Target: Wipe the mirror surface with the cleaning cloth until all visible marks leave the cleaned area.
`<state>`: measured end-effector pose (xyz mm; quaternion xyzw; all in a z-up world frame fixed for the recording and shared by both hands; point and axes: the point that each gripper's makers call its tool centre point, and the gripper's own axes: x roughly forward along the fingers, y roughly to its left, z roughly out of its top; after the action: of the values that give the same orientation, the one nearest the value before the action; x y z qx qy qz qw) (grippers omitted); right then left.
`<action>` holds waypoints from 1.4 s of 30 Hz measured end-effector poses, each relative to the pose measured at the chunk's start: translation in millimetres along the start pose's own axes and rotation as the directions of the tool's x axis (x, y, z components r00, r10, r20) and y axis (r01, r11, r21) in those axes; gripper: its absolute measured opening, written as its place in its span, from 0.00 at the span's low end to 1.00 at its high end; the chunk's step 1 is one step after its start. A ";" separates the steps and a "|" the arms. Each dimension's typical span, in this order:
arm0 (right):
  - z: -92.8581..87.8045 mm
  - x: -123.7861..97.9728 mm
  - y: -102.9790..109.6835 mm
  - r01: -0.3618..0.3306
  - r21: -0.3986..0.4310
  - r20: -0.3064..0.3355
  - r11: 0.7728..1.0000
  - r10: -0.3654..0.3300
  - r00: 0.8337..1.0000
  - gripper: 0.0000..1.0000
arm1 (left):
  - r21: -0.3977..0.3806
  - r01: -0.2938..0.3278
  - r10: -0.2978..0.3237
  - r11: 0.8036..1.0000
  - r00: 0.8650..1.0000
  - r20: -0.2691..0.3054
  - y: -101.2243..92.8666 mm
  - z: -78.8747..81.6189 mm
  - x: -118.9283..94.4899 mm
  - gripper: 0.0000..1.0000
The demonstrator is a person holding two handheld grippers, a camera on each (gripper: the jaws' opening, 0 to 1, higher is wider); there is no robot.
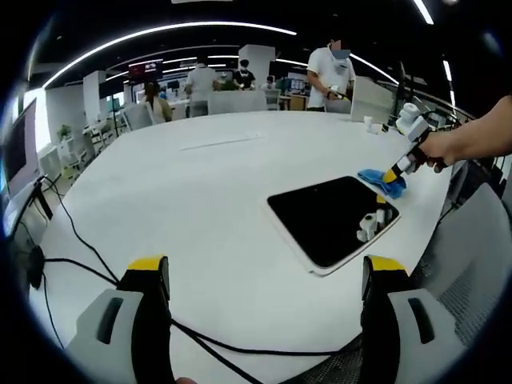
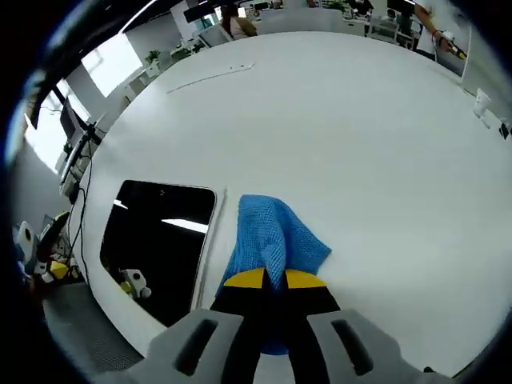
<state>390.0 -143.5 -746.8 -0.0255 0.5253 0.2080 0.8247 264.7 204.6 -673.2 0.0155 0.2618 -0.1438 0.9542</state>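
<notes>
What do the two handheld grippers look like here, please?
The left gripper has two black jaws with yellow tips rising from light grey housings. The right gripper has the same black jaws, yellow tips and grey housings. Seen from the left gripper view, it is a pale handheld unit with a yellow-tipped nose.

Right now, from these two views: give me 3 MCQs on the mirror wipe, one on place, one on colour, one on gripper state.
1. Where is the cloth?
A. on the table beside the mirror
B. in the mirror's centre
C. on the floor

2. Cloth colour?
A. red
B. blue
C. white

3. The right hand-held gripper is:
A. wide open
B. shut on nothing
C. shut on the cloth

Answers: 1 A, it lies off the mirror's edge. 2 B, clearly blue. 3 C, yellow tips pinch the fabric.
</notes>
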 end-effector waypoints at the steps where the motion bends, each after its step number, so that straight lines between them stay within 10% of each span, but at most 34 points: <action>1: -0.2 -1.0 1.2 -0.004 -0.002 0.004 1.000 0.004 1.000 0.05 | 0.001 0.002 -0.002 1.000 1.000 0.000 -0.4 0.0 -0.1 0.99; 6: 9.2 -16.9 25.6 -0.140 -0.037 0.092 0.989 0.143 0.985 0.21 | -0.037 -0.001 0.001 0.999 1.000 0.018 1.0 4.8 -5.2 0.99; 15: 29.3 -83.8 12.0 -0.133 -0.246 0.322 0.960 0.211 0.923 0.64 | 0.025 0.012 -0.013 1.000 0.998 0.068 14.5 23.6 -23.2 0.99; 21: 4.7 -101.2 -7.5 -0.122 -0.274 0.354 0.954 0.218 0.910 0.85 | 0.028 0.006 -0.008 1.000 0.996 0.086 30.3 35.6 -28.1 0.99; 29: -20.1 -103.2 -43.1 -0.013 -0.285 0.382 0.958 0.127 0.915 0.96 | 0.031 0.008 -0.011 0.999 0.996 0.086 35.9 42.4 -29.0 0.99; 42: -45.8 -105.7 -47.3 -0.053 -0.219 0.381 0.974 0.136 0.915 0.90 | -0.021 0.001 0.000 1.000 0.997 0.073 37.3 28.5 -29.8 0.99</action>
<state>330.1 -232.0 -682.9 -0.0421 0.3255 0.3014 0.8952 264.9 245.3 -635.2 -0.0001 0.2282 -0.1418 0.9632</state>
